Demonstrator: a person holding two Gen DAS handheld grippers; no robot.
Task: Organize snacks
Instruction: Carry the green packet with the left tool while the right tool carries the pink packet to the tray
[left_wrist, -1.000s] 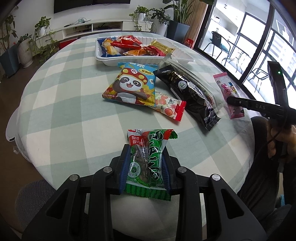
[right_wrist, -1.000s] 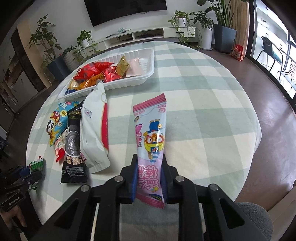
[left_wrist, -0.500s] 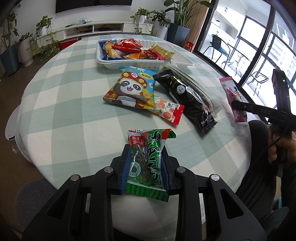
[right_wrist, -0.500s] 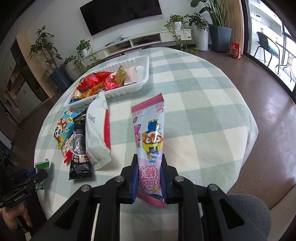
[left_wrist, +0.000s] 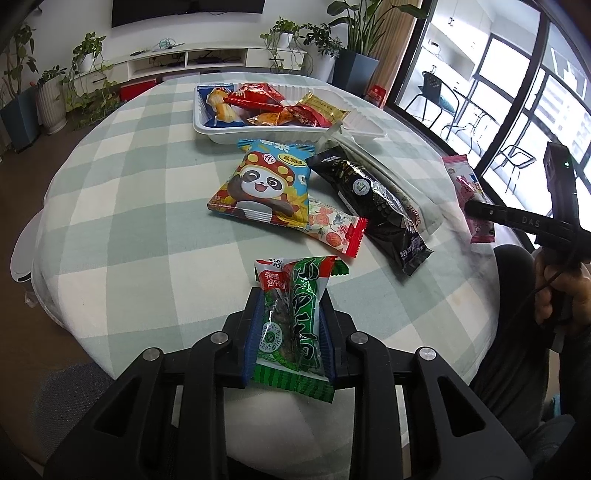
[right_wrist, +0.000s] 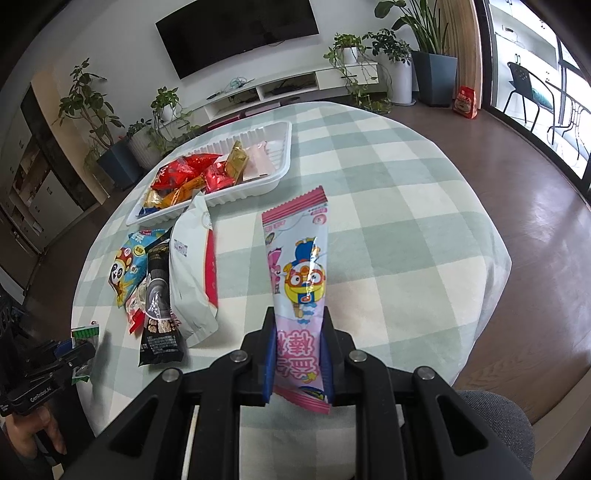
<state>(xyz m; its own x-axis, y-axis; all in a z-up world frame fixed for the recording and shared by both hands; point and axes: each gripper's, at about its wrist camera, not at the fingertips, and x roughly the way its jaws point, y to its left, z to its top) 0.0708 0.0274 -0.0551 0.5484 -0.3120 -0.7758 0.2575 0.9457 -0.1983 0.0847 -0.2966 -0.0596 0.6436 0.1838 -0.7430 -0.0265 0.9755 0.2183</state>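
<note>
My left gripper (left_wrist: 290, 334) is shut on a green snack packet (left_wrist: 293, 321) and holds it above the near edge of the round checked table (left_wrist: 122, 206). My right gripper (right_wrist: 299, 360) is shut on a long pink cartoon snack packet (right_wrist: 301, 273), held above the table's near right side; it also shows in the left wrist view (left_wrist: 467, 195). A white tray (left_wrist: 221, 134) at the far side holds several red, orange and gold snacks. A panda packet (left_wrist: 264, 184), a red-edged packet (left_wrist: 334, 229), a black packet (left_wrist: 373, 201) and a white packet (right_wrist: 190, 258) lie mid-table.
A low white TV shelf (right_wrist: 273, 88) and potted plants (right_wrist: 388, 48) stand behind the table. Windows with chairs outside (left_wrist: 439, 96) are to the right. A grey chair seat (right_wrist: 509, 417) is close by the table edge. The person's hand (left_wrist: 561, 291) holds the right gripper.
Both grippers have risen and drawn back a little from the table with their packets still held. The snacks on the table have not moved.
</note>
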